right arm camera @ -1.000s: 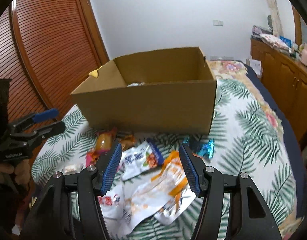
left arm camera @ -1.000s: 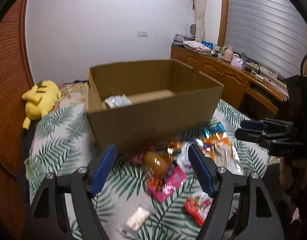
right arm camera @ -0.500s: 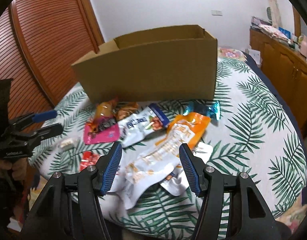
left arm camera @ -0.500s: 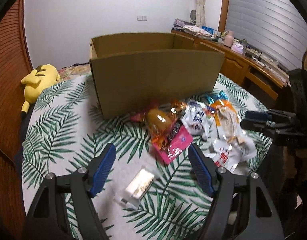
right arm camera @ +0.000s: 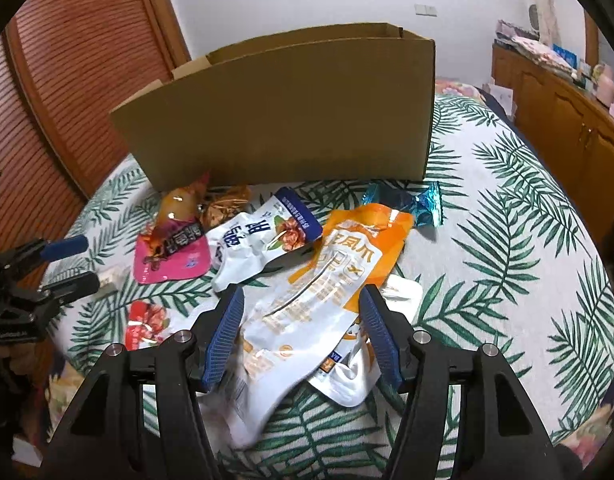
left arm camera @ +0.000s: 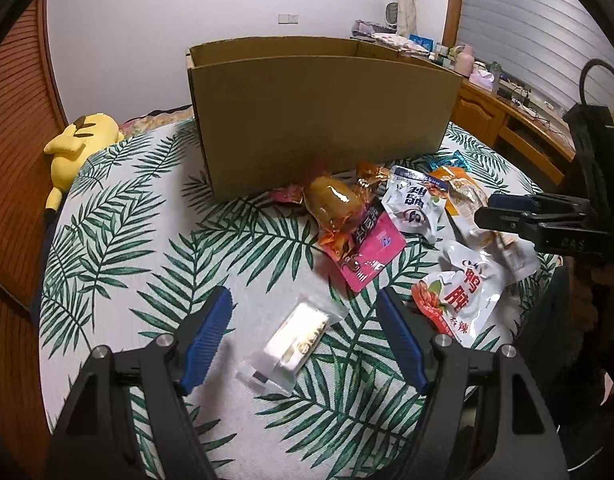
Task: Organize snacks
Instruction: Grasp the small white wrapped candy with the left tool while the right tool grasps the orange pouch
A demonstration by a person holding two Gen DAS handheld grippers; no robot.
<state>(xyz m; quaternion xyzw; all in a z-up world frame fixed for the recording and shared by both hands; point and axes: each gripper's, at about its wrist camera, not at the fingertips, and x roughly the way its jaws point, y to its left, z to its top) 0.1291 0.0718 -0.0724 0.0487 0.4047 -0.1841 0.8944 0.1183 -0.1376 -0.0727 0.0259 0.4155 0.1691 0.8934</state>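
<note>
An open cardboard box (left arm camera: pixel 323 120) (right arm camera: pixel 291 108) stands on a bed with a palm-leaf cover (left arm camera: pixel 139 232). Snack packs lie in front of it. My left gripper (left arm camera: pixel 303 308) hangs open above a small clear-wrapped white snack (left arm camera: pixel 295 340), which lies between its blue pads without touching them. My right gripper (right arm camera: pixel 303 300) is open over an orange and white pouch (right arm camera: pixel 319 292); the pads straddle it and do not press it. Beside these lie a pink pack (left arm camera: pixel 367 248), an amber-wrapped snack (left arm camera: pixel 335 204), a white and blue pouch (right arm camera: pixel 259 244), a red and white pouch (left arm camera: pixel 463 296) and a blue-wrapped candy (right arm camera: pixel 407 204).
A yellow plush toy (left arm camera: pixel 79 140) lies at the bed's far left edge. A slatted wooden door (right arm camera: pixel 67 80) stands to the left, and a wooden sideboard (right arm camera: pixel 567 108) with clutter runs along the right. The right gripper (left arm camera: pixel 539 220) shows at the left view's right edge.
Both grippers have sunk toward the bed and tipped downward, so the box interior has dropped out of sight. The snacks now lie closer under the pads. Neither opening has changed.
</note>
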